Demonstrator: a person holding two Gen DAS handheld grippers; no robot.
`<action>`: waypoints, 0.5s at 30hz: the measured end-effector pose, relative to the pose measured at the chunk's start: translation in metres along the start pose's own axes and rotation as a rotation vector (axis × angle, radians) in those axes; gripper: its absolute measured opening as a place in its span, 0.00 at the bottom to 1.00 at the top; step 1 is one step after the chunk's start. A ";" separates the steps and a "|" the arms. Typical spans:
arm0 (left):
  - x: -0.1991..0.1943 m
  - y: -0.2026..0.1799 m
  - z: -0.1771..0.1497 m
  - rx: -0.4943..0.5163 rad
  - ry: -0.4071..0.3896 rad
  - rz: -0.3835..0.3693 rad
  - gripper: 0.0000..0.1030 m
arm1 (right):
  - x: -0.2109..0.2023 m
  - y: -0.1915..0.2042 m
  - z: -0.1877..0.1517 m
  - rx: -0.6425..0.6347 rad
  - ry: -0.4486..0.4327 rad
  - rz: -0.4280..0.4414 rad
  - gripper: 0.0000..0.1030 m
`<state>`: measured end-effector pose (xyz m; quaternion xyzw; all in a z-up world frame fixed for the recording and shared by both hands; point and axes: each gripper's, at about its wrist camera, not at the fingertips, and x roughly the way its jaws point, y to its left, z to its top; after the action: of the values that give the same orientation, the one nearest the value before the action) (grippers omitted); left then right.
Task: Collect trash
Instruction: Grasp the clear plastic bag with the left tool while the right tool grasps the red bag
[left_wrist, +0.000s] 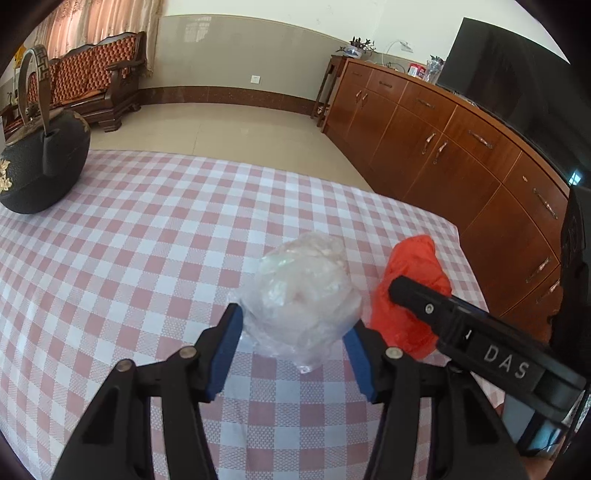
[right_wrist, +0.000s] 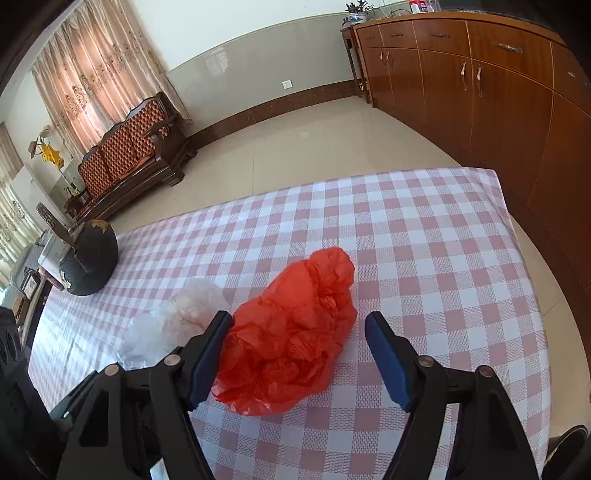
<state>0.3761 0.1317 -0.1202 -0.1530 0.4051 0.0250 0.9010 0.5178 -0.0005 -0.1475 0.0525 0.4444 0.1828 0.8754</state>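
A crumpled clear plastic bag (left_wrist: 303, 291) lies on the checked tablecloth (left_wrist: 147, 240). My left gripper (left_wrist: 293, 325) is open with its blue pads on either side of the bag's near end. A crumpled red plastic bag (right_wrist: 291, 332) lies just right of it, also seen in the left wrist view (left_wrist: 406, 291). My right gripper (right_wrist: 299, 330) is open around the red bag, left pad touching it, right pad apart. The clear bag (right_wrist: 177, 325) shows to its left. The right gripper's finger (left_wrist: 461, 325) crosses the left view.
A black cast-iron teapot (left_wrist: 40, 162) stands at the table's far left, also in the right wrist view (right_wrist: 88, 258). The table's right edge (right_wrist: 517, 240) drops to the tiled floor. A wooden cabinet (left_wrist: 443, 155) runs along the right, a wooden sofa (left_wrist: 92, 85) at the back.
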 end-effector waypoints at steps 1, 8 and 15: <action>0.002 -0.002 -0.002 0.011 0.007 0.000 0.45 | 0.003 -0.001 -0.003 -0.006 0.009 0.005 0.58; -0.001 -0.003 -0.005 -0.004 -0.006 -0.010 0.24 | 0.007 -0.003 -0.016 -0.032 0.018 0.016 0.35; -0.032 -0.002 -0.014 0.016 -0.053 -0.002 0.22 | -0.031 -0.005 -0.032 -0.043 -0.037 0.027 0.34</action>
<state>0.3447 0.1280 -0.1049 -0.1452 0.3814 0.0250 0.9126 0.4764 -0.0188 -0.1444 0.0432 0.4232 0.2030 0.8819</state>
